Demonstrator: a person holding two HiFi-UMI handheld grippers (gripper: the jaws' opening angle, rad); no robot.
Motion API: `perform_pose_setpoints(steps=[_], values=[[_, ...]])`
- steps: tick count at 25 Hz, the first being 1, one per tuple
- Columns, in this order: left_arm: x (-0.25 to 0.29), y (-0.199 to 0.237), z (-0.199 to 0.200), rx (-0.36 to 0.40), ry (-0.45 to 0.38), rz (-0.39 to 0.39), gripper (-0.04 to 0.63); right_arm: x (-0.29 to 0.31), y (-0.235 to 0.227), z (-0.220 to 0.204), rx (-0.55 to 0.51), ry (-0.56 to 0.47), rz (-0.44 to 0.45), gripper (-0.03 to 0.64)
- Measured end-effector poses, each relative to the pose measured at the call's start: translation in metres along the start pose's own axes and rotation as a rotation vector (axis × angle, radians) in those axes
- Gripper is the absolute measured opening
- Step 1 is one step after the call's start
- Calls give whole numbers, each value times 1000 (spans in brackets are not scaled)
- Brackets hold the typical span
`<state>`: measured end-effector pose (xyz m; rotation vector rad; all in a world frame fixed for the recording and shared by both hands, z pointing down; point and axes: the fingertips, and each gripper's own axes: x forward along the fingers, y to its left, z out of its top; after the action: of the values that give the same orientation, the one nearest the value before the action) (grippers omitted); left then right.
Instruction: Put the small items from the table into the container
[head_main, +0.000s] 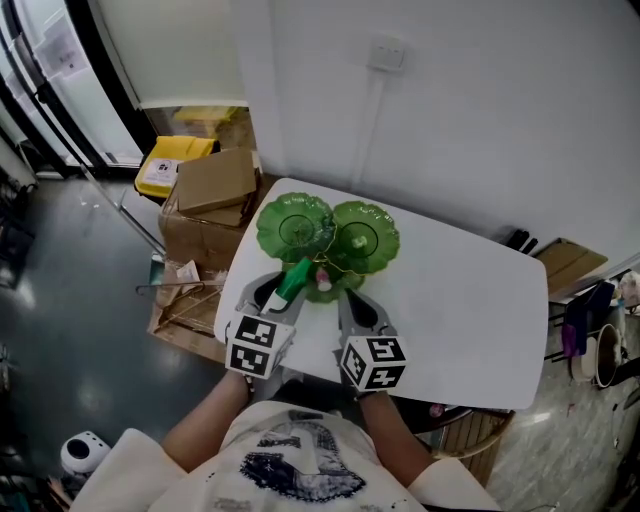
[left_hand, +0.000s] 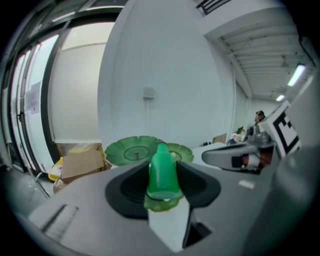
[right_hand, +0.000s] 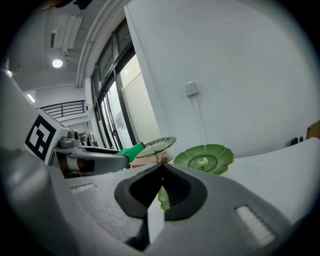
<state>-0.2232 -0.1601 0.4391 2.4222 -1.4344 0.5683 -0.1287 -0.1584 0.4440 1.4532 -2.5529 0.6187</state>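
A green container of three leaf-shaped dishes (head_main: 293, 226) stands at the white table's (head_main: 470, 300) far left end. My left gripper (head_main: 278, 292) is shut on a small green bottle (head_main: 296, 279), neck pointing forward over the container's front dish (head_main: 326, 287). In the left gripper view the bottle (left_hand: 162, 172) sits between the jaws, above that front dish (left_hand: 162, 203). My right gripper (head_main: 345, 298) is close beside it, shut, with the thin green rim of the front dish (right_hand: 163, 198) pinched between its jaws. The right gripper view also shows the bottle (right_hand: 125, 150).
Cardboard boxes (head_main: 214, 186) and a yellow box (head_main: 171, 160) are stacked on the floor left of the table. A wall with a socket (head_main: 385, 52) runs right behind the table. Dark items (head_main: 519, 240) lie at the table's far right corner.
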Motion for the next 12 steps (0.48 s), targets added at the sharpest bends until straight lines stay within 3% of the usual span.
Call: perform_pose_setpoints(steps=[12], values=[[20,43,21,49,-28,-43,167,42,5,18,-4,-23,-61,0]])
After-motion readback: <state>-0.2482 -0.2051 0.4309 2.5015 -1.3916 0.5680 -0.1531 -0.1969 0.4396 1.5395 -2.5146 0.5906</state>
